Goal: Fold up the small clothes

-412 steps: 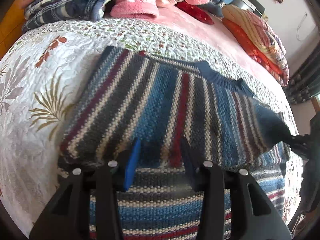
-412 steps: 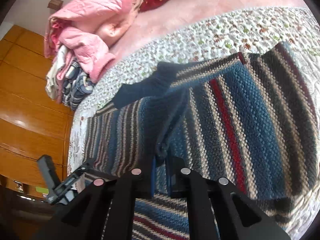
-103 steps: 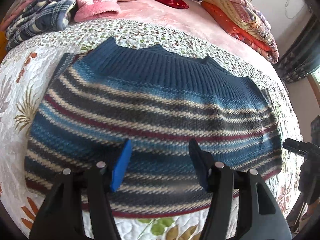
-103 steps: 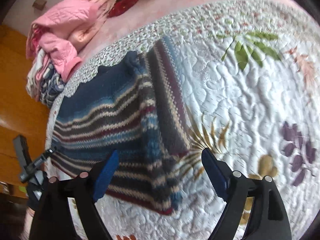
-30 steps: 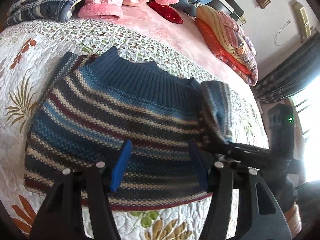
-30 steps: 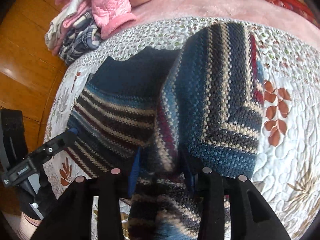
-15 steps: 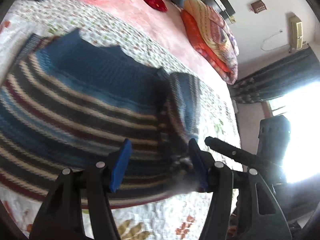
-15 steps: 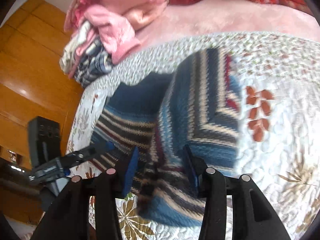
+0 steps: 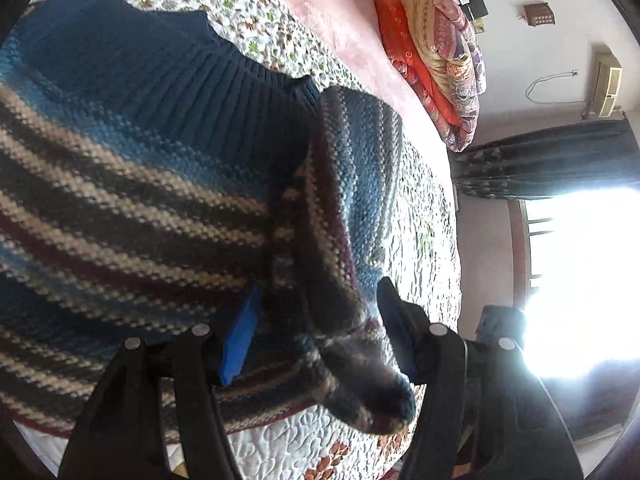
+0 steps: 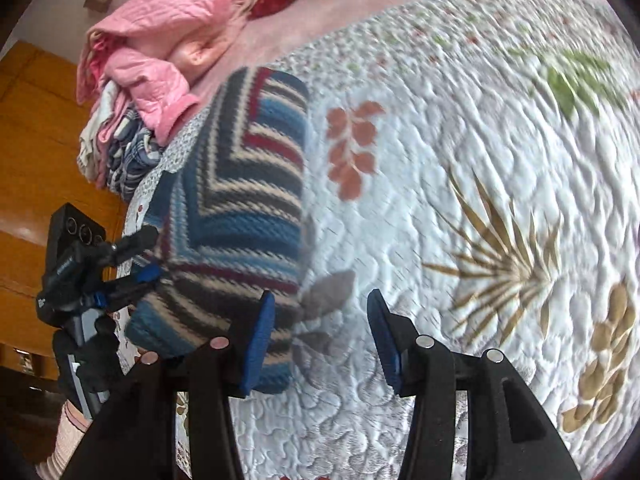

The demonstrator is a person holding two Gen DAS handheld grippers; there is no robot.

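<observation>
Left wrist view: left gripper (image 9: 318,330) low over the quilt (image 9: 432,216), fingers spread around a folded-over flap of the striped sweater (image 9: 120,184), which fills nine to twelve o'clock.

Right wrist view: right gripper (image 10: 318,336) spread wide, gripping nothing, with the sweater bunched at ten o'clock.

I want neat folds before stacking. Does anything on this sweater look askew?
Yes. On the striped sweater, the folded-over flap bulges instead of lying flat, and its lower corner sticks out past the hem onto the quilt.

Both wrist views close, sharing sweater (image 9: 160,184)
</observation>
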